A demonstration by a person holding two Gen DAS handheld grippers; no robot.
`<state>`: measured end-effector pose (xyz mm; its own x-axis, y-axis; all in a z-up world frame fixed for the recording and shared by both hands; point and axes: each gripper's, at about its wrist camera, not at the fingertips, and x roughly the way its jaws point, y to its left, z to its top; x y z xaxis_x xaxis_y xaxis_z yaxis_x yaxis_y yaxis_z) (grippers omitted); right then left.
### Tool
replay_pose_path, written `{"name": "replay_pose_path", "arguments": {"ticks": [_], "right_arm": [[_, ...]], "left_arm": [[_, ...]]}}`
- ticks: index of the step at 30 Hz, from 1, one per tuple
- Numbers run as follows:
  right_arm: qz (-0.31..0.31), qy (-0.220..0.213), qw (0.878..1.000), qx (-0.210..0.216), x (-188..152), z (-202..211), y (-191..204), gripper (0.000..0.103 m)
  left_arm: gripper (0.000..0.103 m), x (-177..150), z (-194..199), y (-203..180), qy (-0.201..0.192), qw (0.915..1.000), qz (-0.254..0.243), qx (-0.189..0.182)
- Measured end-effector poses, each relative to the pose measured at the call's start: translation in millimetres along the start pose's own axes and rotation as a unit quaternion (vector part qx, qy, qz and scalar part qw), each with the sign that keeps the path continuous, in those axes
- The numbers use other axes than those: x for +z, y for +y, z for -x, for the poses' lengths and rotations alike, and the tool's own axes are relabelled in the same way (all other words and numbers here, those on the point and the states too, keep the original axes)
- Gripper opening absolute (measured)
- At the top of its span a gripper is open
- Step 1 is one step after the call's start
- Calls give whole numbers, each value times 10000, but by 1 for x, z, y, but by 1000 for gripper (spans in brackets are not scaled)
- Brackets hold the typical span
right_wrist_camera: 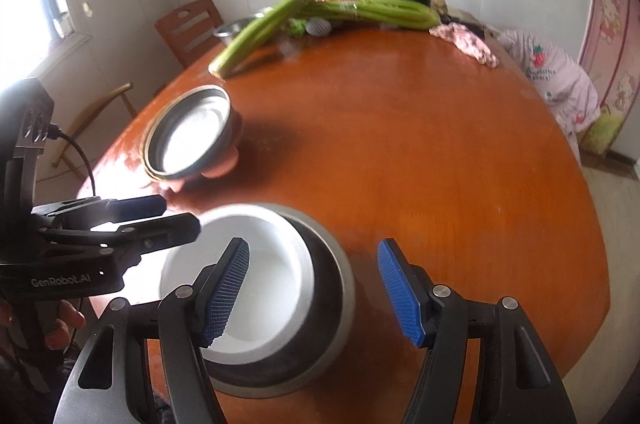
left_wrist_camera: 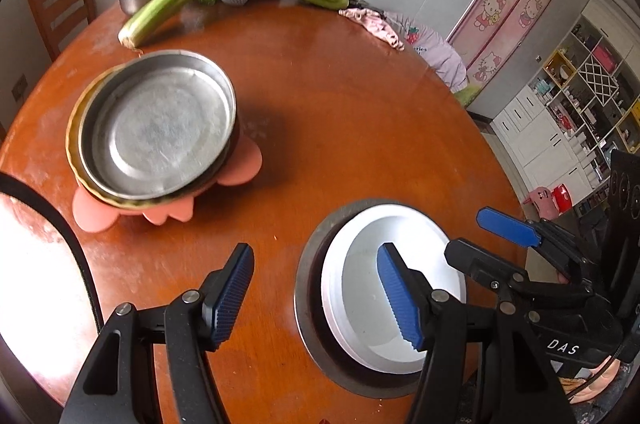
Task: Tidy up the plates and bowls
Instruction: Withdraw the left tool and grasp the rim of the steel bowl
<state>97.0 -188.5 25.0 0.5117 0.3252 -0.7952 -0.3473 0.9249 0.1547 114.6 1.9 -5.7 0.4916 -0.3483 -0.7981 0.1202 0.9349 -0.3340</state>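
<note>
White bowl (right_wrist_camera: 256, 284) sits nested in the grey bowl (right_wrist_camera: 320, 320); both grippers' fingers gape empty, so straddle one rim squarely before closing.

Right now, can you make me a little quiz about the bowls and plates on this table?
1. True or false: the white bowl sits inside the grey metal bowl.
2. What lies at the bottom of the stack with the steel plate? A) a pink mat B) a towel C) a book
3. Fill in: the left gripper and the right gripper both have their jaws ____.

Key:
1. True.
2. A, the pink mat; a yellow-rimmed dish sits between it and the plate.
3. Open; neither holds anything.
</note>
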Motion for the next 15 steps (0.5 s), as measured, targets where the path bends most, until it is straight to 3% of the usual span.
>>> {"name": "replay_pose_path", "arguments": {"ticks": [5,15], "right_arm": [[-74,175,9998,-41,-9,-8,-4,69],[-149,507,9986,61,-20,-25,-5,69]], "left_arm": [[64,-6,-8,-4,102,9997,-101,-179],[64,-12,-21,-8,285,9995,-113,-57]]}}
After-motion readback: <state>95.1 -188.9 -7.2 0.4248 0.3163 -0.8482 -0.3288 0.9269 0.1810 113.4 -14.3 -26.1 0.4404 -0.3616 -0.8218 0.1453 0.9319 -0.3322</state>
